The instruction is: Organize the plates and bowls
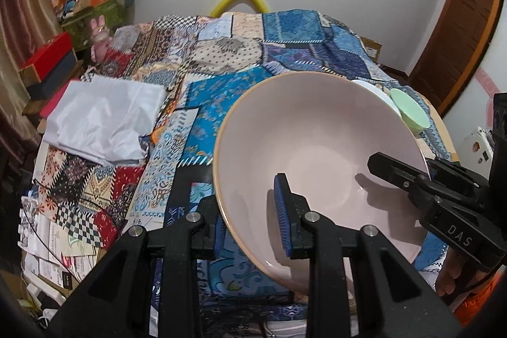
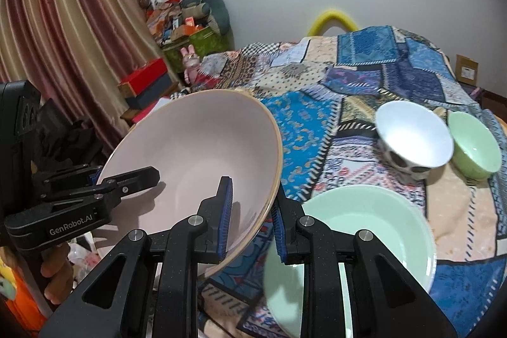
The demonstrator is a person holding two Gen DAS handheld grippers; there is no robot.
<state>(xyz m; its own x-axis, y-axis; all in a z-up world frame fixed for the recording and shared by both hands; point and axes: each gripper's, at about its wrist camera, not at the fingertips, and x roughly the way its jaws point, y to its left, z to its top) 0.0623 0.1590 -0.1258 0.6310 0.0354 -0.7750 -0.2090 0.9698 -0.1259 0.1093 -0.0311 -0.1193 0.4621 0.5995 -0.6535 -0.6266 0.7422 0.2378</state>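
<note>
Both grippers pinch the pink bowl's rim, lifting it tilted above the patchwork cloth point(image 2: 304, 122).

From left to right: the left gripper point(image 1: 250, 220) clamps the near-left rim of the pink bowl point(image 1: 317, 148), the right gripper point(image 2: 250, 220) clamps the opposite edge, one finger inside and one outside each (both closed on it). Right of it lie the mint plate point(image 2: 374, 220), white bowl point(image 2: 412, 138) and green bowl point(image 2: 475, 144). Best, I judge, to keep both grips level and lower together, so the rim doesn't slip.
</note>
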